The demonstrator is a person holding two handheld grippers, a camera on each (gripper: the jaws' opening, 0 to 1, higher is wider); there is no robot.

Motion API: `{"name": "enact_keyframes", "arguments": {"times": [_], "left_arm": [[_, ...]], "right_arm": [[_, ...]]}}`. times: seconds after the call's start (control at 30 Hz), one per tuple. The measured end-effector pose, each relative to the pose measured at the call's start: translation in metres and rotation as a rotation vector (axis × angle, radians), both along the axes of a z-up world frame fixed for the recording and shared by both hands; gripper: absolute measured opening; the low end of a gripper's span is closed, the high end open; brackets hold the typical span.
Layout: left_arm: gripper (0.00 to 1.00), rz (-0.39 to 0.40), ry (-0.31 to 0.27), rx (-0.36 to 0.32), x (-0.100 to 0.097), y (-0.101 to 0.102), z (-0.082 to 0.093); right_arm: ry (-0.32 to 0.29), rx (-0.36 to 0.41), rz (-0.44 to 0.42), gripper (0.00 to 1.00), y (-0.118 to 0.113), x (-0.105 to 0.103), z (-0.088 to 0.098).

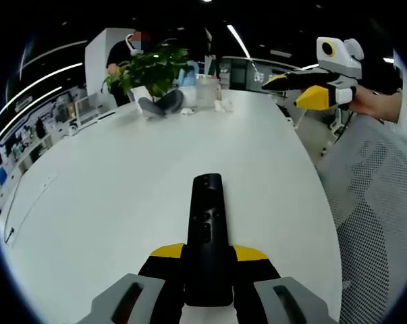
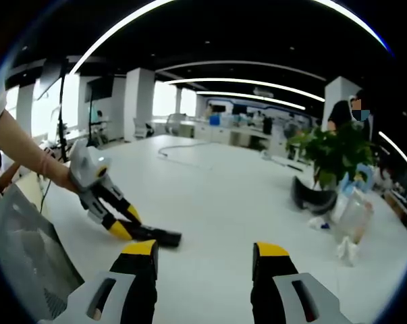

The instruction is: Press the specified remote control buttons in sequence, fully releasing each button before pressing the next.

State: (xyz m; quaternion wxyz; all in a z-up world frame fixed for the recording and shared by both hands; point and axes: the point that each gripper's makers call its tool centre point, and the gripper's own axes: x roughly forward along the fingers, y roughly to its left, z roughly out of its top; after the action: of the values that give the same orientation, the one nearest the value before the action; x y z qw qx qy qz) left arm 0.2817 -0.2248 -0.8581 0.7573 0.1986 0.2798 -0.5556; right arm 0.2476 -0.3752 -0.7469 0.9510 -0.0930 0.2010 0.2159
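Left claw [image 1: 208, 260] pinching the black remote [image 1: 207, 236] low over the white table [image 1: 109, 202]. Right claw [image 2: 205, 251] spread wide, holding nothing, well apart from it.

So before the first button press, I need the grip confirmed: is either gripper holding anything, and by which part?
The left gripper is shut on the black remote control, clamping its near end. The right gripper is open and holds nothing.

remote [image 1: 207, 236] lies on the table [image 1: 122, 196] between the left gripper [image 1: 208, 270] jaws — plant [image 1: 149, 67] at the far edge.
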Motion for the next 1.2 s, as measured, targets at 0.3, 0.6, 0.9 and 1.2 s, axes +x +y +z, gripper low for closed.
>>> {"name": "enact_keyframes", "arguments": {"times": [0.3,0.6,0.9,1.2], "left_arm": [[0.25,0.0,0.0,-0.002,-0.003,0.001,0.0],[0.25,-0.003,0.001,0.0,-0.006,0.002,-0.001],[0.25,-0.012,0.002,0.003,-0.01,0.002,-0.001],[0.25,-0.022,0.005,0.009,-0.013,0.001,-0.002]], "right_arm": [[0.001,0.002,0.002,0.54,0.001,0.0,0.0],[0.003,0.005,0.002,0.53,0.001,0.0,-0.001],[0.002,0.006,0.002,0.53,0.001,0.0,0.0],[0.002,0.006,0.003,0.53,0.002,0.0,0.0]]}}
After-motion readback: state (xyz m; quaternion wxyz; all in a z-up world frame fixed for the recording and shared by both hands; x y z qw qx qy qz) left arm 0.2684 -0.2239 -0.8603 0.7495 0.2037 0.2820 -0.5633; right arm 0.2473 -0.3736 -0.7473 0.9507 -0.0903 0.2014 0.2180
